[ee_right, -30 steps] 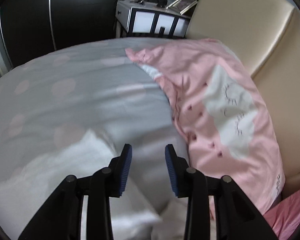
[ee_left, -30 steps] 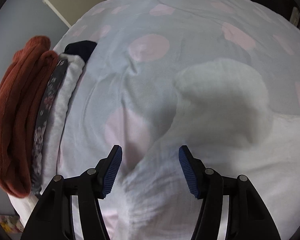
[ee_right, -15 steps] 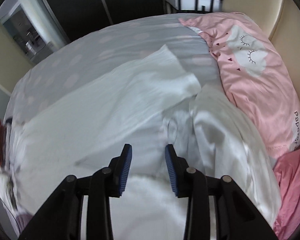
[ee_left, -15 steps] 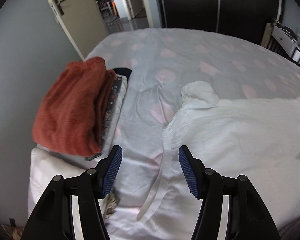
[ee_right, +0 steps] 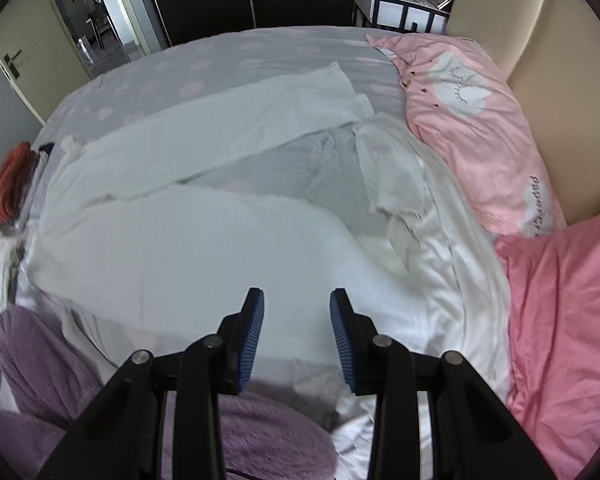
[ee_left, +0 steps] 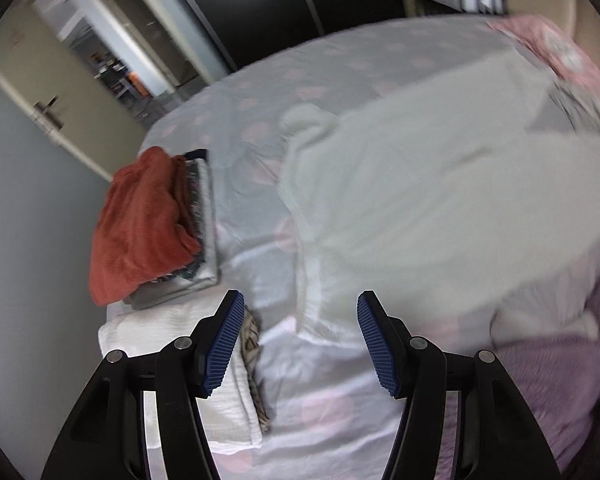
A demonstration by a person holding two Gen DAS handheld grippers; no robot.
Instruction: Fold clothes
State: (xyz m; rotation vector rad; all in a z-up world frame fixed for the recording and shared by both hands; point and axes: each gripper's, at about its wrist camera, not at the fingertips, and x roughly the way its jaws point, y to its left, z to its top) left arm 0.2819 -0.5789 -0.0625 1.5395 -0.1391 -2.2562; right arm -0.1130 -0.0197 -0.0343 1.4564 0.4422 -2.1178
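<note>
1. The left tongs (ee_left: pixel 300 336) stand wide apart and hold nothing; they hang above the near edge of the bed (ee_left: pixel 340 64), which has a grey cover with pink dots.
2. The right tongs (ee_right: pixel 297 336) are also parted, a little narrower than the left ones, and nothing is between their blue pads (ee_right: pixel 254 336).
3. The white garment (ee_right: pixel 204 248) lies spread on the bed ahead of both tongs. In the right wrist view it fills the space just ahead of the pads and reaches far to the left, with one long flap (ee_right: pixel 260 120) lying further ahead.
4. In the left wrist view the same white garment (ee_left: pixel 440 184) lies ahead and to the right of the left tongs, blurred.
5. Ahead and to the left of the left tongs sits a stack of folded clothes (ee_left: pixel 196 240) with a rust-red piece (ee_left: pixel 140 224) on top.
6. A folded white cloth (ee_left: pixel 220 412) lies under the left finger of the left tongs.
7. A purple fleece (ee_right: pixel 272 436) lies under the right tongs, at the near edge.
8. Pink pillows (ee_right: pixel 480 120) lie ahead and to the right of the right tongs.
</note>
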